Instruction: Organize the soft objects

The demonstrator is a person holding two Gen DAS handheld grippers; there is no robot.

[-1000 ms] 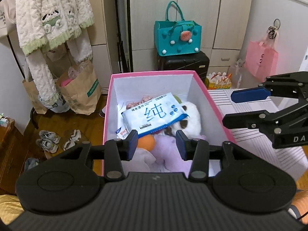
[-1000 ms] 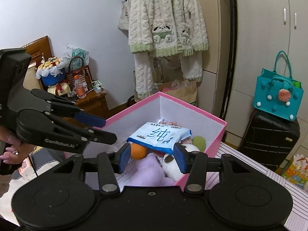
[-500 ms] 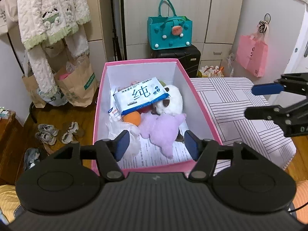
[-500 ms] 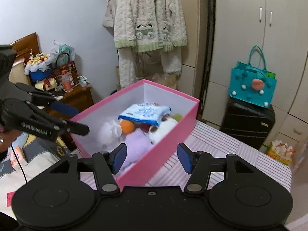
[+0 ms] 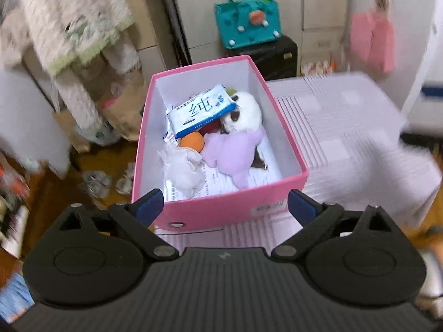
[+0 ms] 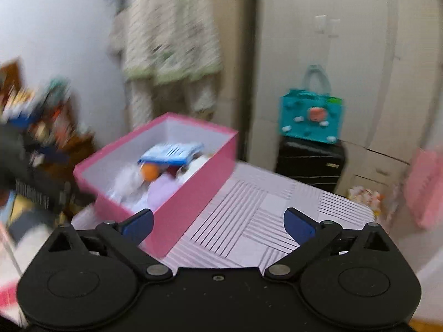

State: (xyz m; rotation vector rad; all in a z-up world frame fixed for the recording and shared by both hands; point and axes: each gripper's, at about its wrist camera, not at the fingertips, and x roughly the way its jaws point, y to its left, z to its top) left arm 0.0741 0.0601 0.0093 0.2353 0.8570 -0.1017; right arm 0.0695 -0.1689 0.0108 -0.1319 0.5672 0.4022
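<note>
Open pink cardboard box [image 5: 232,213] holding soft items.
Inside: lilac plush toy [image 5: 235,152], white plush toy [image 5: 182,170]; left gripper [image 5: 225,206] and right gripper [image 6: 217,222] both spread, empty.

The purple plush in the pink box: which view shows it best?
The left wrist view: it looks down into the pink box and shows the purple plush sharply, nearly whole. The right wrist view is blurred, and the box wall hides most of it.

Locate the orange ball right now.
Left wrist view: the orange ball lies inside the pink box, left of centre, between the wipes pack and the purple plush.
</note>
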